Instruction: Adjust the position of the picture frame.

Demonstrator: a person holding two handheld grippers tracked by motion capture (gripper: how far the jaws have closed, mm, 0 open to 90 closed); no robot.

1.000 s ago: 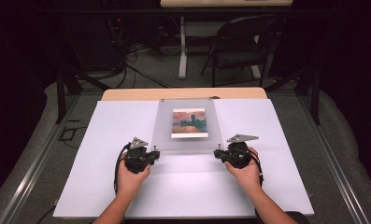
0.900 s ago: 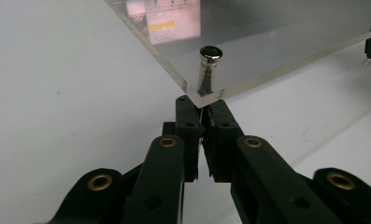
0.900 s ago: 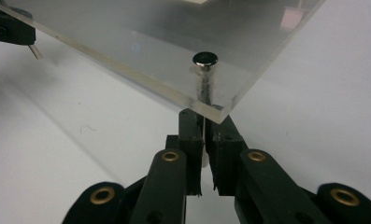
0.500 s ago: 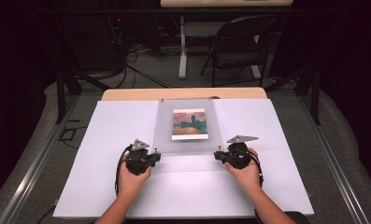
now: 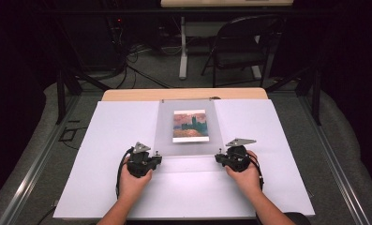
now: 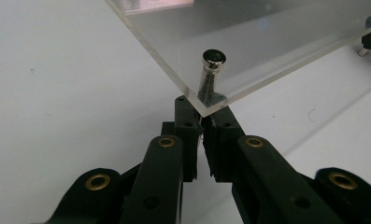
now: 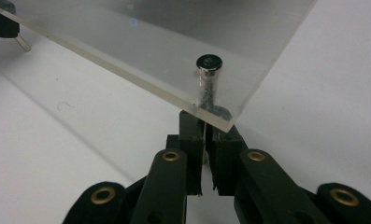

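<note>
No readable brand, label or writing anywhere; the only printed thing is a small picture (image 5: pixel 190 125) in reddish and teal tones, sitting under the clear acrylic sheet (image 5: pixel 189 143), toward the sheet's far half.

The acrylic sheet is lying at the middle of the white bench (image 5: pixel 104 140), standing off the surface on small metal posts. The left gripper (image 5: pixel 152 160) is sitting at the sheet's near-left corner, held by the person's left hand (image 5: pixel 131 183). In the left gripper view its fingers (image 6: pixel 187 135) are pressing nearly together just under the sheet's corner, with a thin pale sliver between them; I cannot tell what that sliver is, nor whether the corner post (image 6: pixel 212 74) is being gripped. The right gripper (image 5: pixel 225 158) is sitting at the sheet's near-right corner, held by the right hand (image 5: pixel 245 177). In the right gripper view its fingers (image 7: pixel 191 140) are likewise almost closed below the corner, right beneath the other post (image 7: pixel 208 79); whether they are clamping anything is unclear.

A folding chair (image 5: pixel 242 44) is standing well beyond the sheet, past the bench's far edge.

Compared with the earlier frames, almost nothing is changing: the sheet and picture are staying put, and both grippers are keeping to the same corners, hands barely shifting.
</note>
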